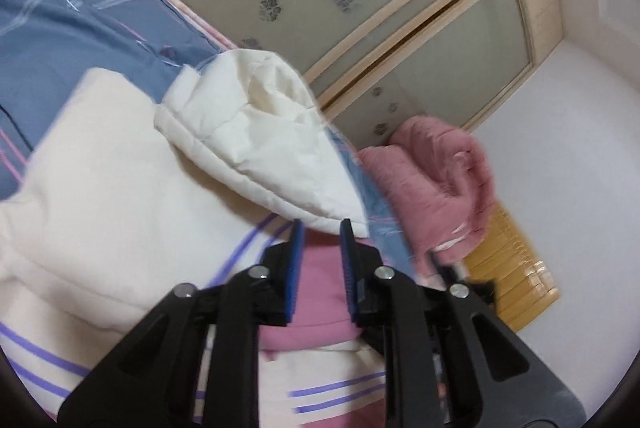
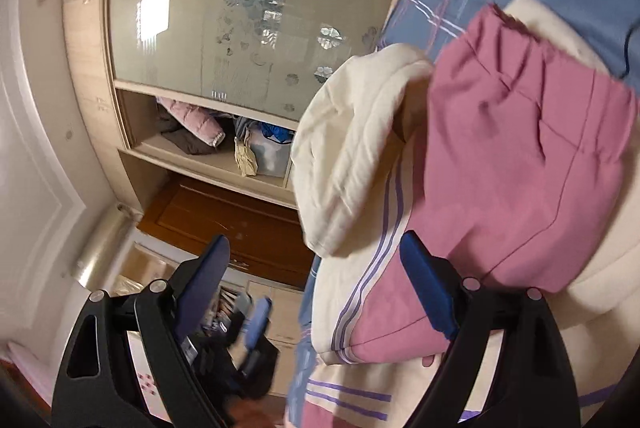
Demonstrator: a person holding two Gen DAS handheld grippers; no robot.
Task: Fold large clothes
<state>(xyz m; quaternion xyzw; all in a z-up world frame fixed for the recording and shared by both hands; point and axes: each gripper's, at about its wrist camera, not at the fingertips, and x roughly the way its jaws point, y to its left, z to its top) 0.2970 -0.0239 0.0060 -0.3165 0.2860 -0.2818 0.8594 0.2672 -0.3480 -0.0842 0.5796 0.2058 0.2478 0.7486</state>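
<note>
The jacket (image 1: pixel 100 196) is lying on the blue bed (image 1: pixel 80 28), cream and pink with purple stripes. Its hood (image 1: pixel 260 132) is sitting bunched on top, and a pink part (image 2: pixel 520 156) is lying folded over the body, so the folding looks partly done but not neat yet. The left gripper (image 1: pixel 322 228) is a little open, holding nothing. The right gripper (image 2: pixel 316 248) is spread wide, holding nothing. No words can be read anywhere.
</note>
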